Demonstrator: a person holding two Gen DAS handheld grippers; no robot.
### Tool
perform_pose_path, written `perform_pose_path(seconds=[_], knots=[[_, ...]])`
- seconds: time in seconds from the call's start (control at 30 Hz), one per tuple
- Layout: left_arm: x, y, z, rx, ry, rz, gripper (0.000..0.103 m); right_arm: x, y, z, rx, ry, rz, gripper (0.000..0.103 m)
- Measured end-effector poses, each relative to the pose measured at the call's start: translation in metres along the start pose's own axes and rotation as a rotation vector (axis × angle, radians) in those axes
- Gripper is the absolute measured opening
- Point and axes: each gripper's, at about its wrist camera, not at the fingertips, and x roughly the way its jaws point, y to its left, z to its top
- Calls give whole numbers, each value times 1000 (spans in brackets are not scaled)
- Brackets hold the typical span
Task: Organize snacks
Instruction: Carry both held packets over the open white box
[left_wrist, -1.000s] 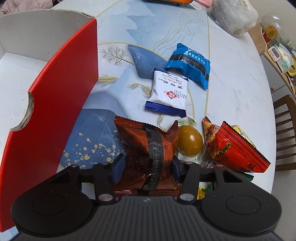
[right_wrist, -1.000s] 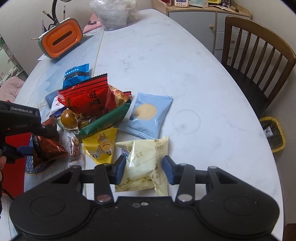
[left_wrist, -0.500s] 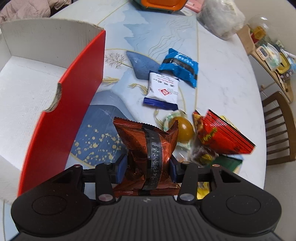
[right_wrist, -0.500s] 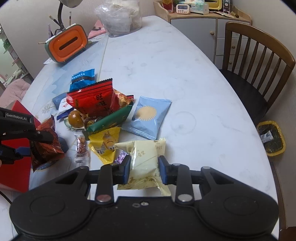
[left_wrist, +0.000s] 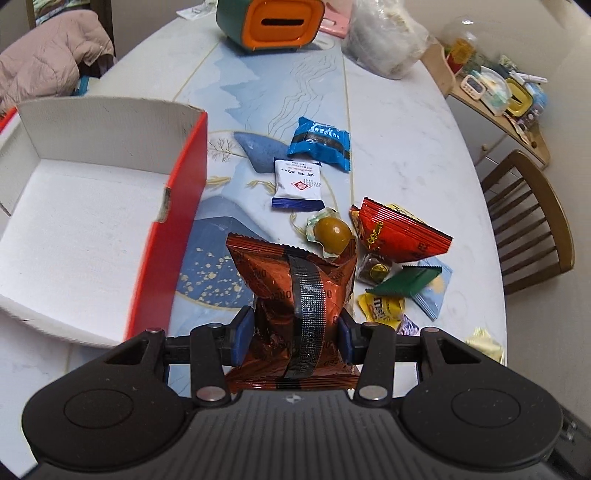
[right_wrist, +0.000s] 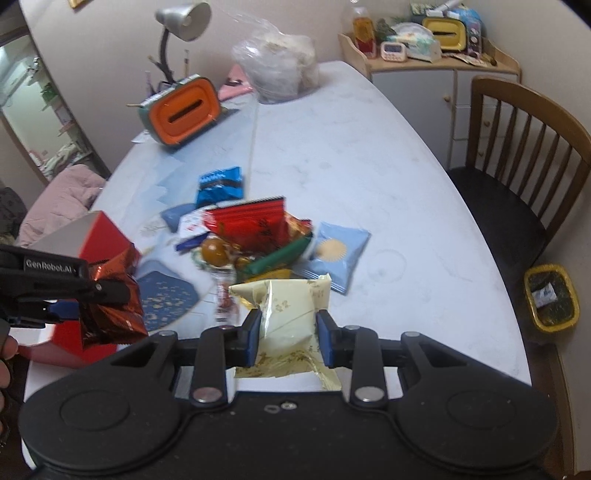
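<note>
The left gripper (left_wrist: 293, 334) clamps a brown cookie packet (left_wrist: 295, 291), held above the table (left_wrist: 399, 122) beside an open red box (left_wrist: 184, 192). The right gripper (right_wrist: 289, 338) clamps a pale yellow snack packet (right_wrist: 290, 317), lifted near the snack pile (right_wrist: 258, 240).

Two grippers, one red box (left_wrist: 173, 229), two chairs and about a dozen snack packets are counted; two packets are gripped.

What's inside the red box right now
The red box shows only its bare white floor and walls; no snacks are visible in it. Its near corner runs out of view, so that part cannot be checked.
</note>
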Motion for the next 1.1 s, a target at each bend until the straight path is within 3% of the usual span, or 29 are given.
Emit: perform_pose_path(seconds=[0.43,1.1], knots=[[-52,45,-4,0,-41,18,45,-21,67,12,-113,-29,126,30],[-77,166,26,-106,-89,114,45,18,204,17,-322,-22,221,30]])
